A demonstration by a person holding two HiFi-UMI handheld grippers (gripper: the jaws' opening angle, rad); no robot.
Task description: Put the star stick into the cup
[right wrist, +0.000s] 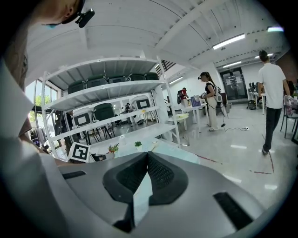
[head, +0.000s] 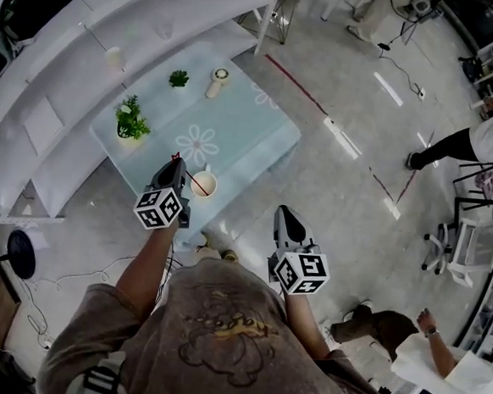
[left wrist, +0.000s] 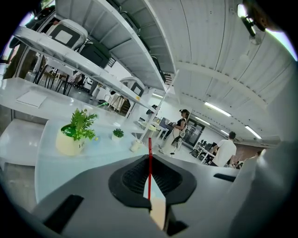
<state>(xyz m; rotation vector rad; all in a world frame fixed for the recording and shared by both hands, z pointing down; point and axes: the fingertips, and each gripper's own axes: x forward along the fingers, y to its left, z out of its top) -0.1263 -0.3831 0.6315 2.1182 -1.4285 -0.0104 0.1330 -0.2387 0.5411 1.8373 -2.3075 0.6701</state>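
A large potted plant (head: 131, 121) stands at the pale blue table's (head: 251, 141) 9 o'clock edge in the head view; at about 12 o'clock sit a small plant (head: 178, 79) and, just beside it at its 3 o'clock, a white container (head: 218, 81). The left gripper (head: 174, 164) hovers over the table's near edge, at roughly 6 o'clock of the large plant; its claw is pinched on the star stick (head: 176, 156), whose red tip shows just past the fingertips. In the left gripper view the claw (left wrist: 150, 158) is closed on the thin red star stick (left wrist: 149, 172), which runs along the seam between the jaws and rises toward 12 o'clock; beyond it the large potted plant (left wrist: 74, 132) lies at 10 o'clock, and the small plant (left wrist: 118, 133) and white container (left wrist: 135, 145) lie nearer the middle. The white cup (head: 202, 194) stands on the table at the left gripper's 3 o'clock, just beside it; a thin red line crosses its mouth, and I cannot tell whether it belongs to the held stick. The right gripper (head: 284, 212) hangs off the table over the grey floor, well apart at the cup's 4 o'clock; in the right gripper view its claw (right wrist: 148, 155) is pressed together at the tips with nothing in it.
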